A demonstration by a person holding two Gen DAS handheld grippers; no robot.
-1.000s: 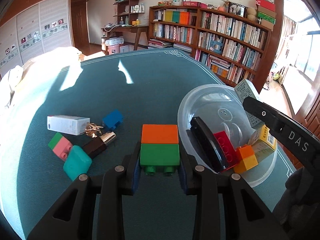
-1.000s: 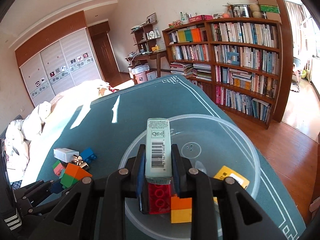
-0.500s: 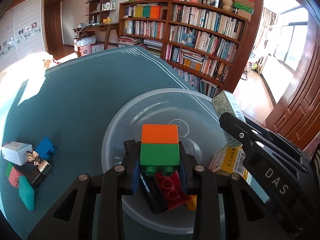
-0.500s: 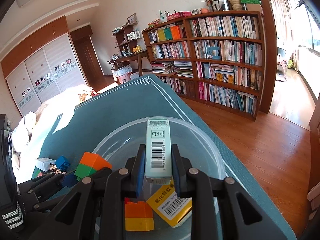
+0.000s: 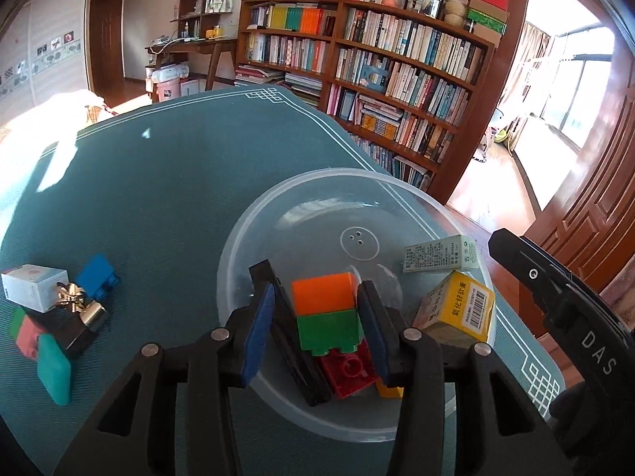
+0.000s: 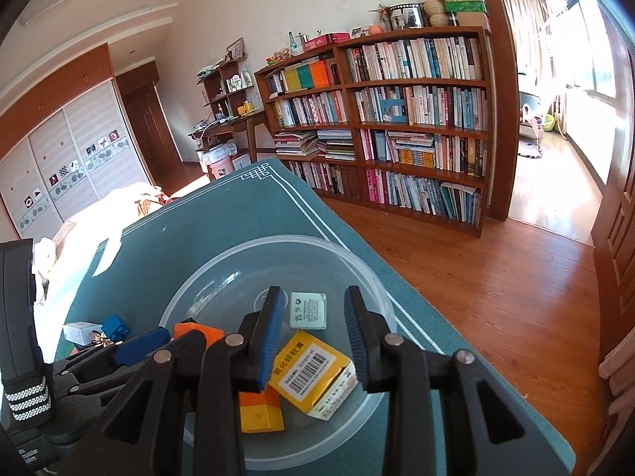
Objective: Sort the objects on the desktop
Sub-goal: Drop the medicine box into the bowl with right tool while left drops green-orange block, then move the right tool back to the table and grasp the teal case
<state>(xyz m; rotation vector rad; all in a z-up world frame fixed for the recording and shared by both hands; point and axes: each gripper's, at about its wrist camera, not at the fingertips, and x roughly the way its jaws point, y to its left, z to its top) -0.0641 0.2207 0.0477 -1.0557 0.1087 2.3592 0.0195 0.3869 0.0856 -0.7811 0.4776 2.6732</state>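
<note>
A clear plastic bowl (image 5: 278, 214) (image 6: 222, 265) sits on the teal table near its right edge. In it lie an orange-and-green block (image 5: 327, 319), a red block (image 5: 349, 371), a black bar (image 5: 293, 345), a yellow box (image 5: 460, 309) (image 6: 313, 373) and a pale green box (image 5: 440, 256) (image 6: 308, 310). My left gripper (image 5: 317, 331) is open over the bowl, the orange-and-green block loose between its jaws. My right gripper (image 6: 311, 337) is open above the two boxes, empty. An orange-yellow block (image 6: 260, 410) lies below it.
On the table at the left lie a white box (image 5: 33, 287), a blue block (image 5: 97, 275), a metal clip (image 5: 69, 295), a black item (image 5: 75, 335), a pink-green block (image 5: 25, 331) and a teal piece (image 5: 53, 369). The table edge drops to wooden floor on the right (image 6: 496, 277).
Both grippers have opened. The left let go of the orange-and-green block, which now rests in the bowl. The right let go of the pale green box, now lying in the bowl.
</note>
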